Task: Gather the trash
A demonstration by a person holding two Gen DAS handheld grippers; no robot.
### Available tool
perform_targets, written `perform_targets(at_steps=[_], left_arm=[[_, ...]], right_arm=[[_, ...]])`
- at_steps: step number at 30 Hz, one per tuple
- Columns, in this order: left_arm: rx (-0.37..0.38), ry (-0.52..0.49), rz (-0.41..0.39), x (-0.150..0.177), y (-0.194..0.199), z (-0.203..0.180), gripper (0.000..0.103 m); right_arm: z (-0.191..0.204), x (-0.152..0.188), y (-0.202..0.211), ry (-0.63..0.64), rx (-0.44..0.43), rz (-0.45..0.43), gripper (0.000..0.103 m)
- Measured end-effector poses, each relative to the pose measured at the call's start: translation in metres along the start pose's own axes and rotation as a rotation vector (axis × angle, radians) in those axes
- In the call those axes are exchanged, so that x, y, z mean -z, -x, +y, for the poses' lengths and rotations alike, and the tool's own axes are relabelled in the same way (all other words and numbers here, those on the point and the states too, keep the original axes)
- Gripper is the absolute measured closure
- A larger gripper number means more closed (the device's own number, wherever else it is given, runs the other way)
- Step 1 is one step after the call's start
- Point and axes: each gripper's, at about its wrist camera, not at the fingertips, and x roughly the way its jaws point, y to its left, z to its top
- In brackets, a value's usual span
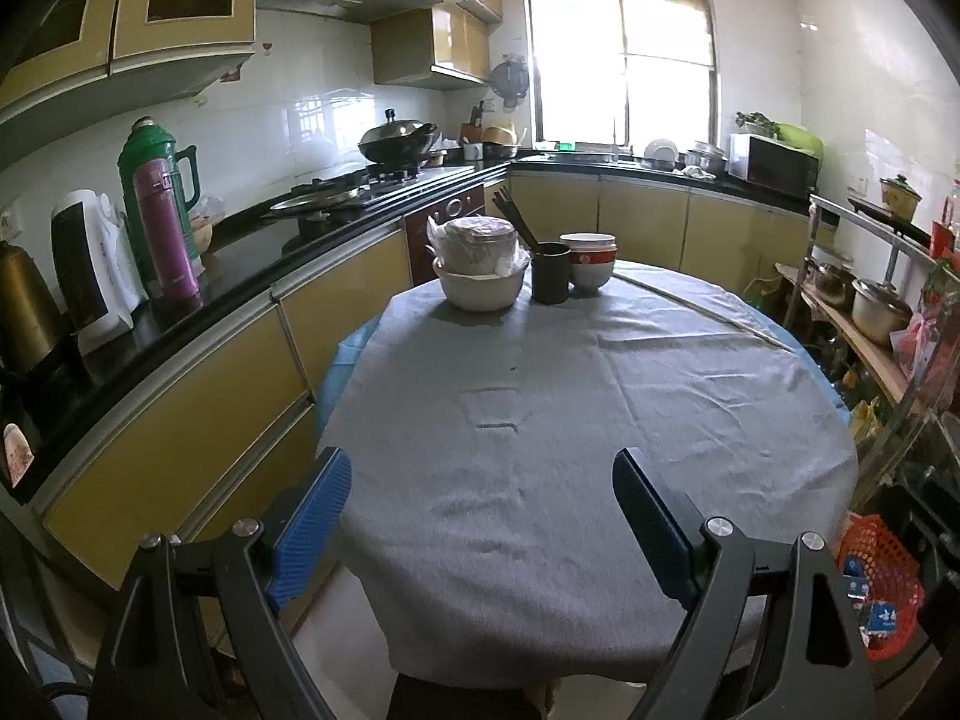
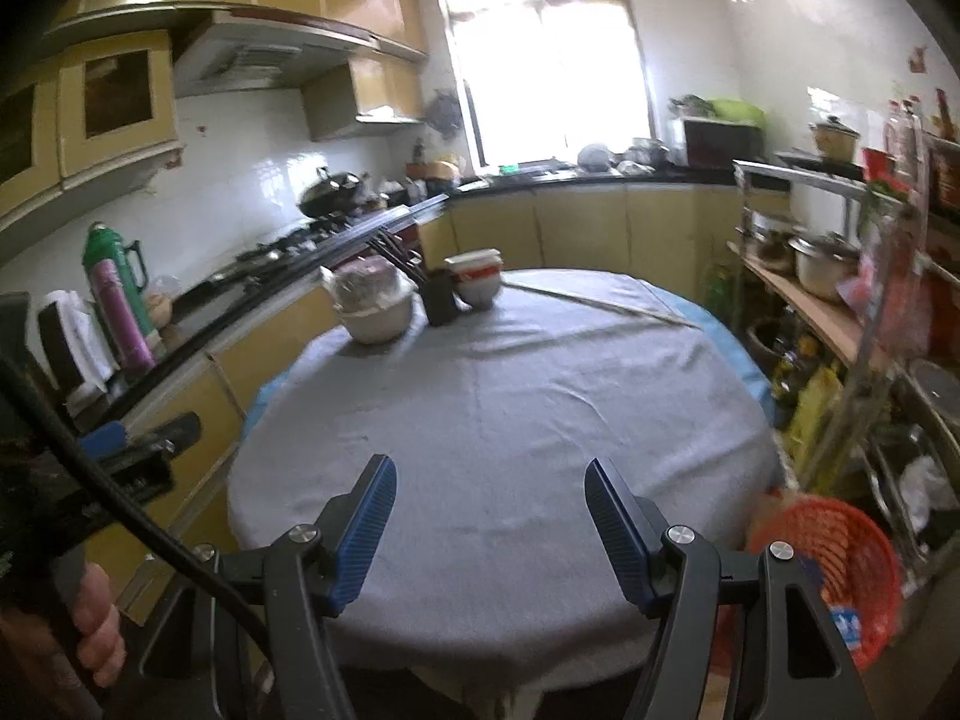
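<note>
My left gripper [image 1: 483, 468] is open and empty above the near edge of a round table covered by a grey cloth [image 1: 570, 420]. My right gripper [image 2: 491, 480] is open and empty over the same cloth [image 2: 510, 396]. An orange mesh basket [image 1: 882, 588] stands on the floor right of the table with blue-and-white wrappers [image 1: 887, 618] inside; it also shows in the right wrist view [image 2: 840, 564]. No loose trash shows on the cloth. The left gripper [image 2: 144, 438] appears at the left of the right wrist view.
At the table's far edge stand a plastic-wrapped pot in a white bowl [image 1: 480, 267], a black cup with chopsticks [image 1: 551, 273] and stacked red-and-white bowls [image 1: 591, 261]. A counter [image 1: 180, 300] with flasks runs along the left. A cluttered metal shelf [image 1: 870, 324] stands on the right.
</note>
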Motion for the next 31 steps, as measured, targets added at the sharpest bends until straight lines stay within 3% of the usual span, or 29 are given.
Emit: perform_targets(at_steps=[8, 17, 23, 31], left_arm=[[0.029, -0.020, -0.013, 0.003, 0.014, -0.013, 0.014], [0.027, -0.022, 0.011, 0.001, 0.002, -0.022, 0.014], [0.027, -0.021, 0.049, -0.004, -0.020, -0.026, 0.014], [0.035, -0.012, 0.117, -0.013, -0.076, -0.029, 0.014]], right_arm=[[-0.014, 0.002, 0.021, -0.023, 0.031, -0.020, 0.033], [-0.014, -0.005, 0.006, -0.025, 0.027, -0.016, 0.033], [-0.014, -0.012, -0.019, -0.013, 0.021, 0.000, 0.033], [-0.022, -0.023, -0.099, -0.016, -0.001, 0.043, 0.033]])
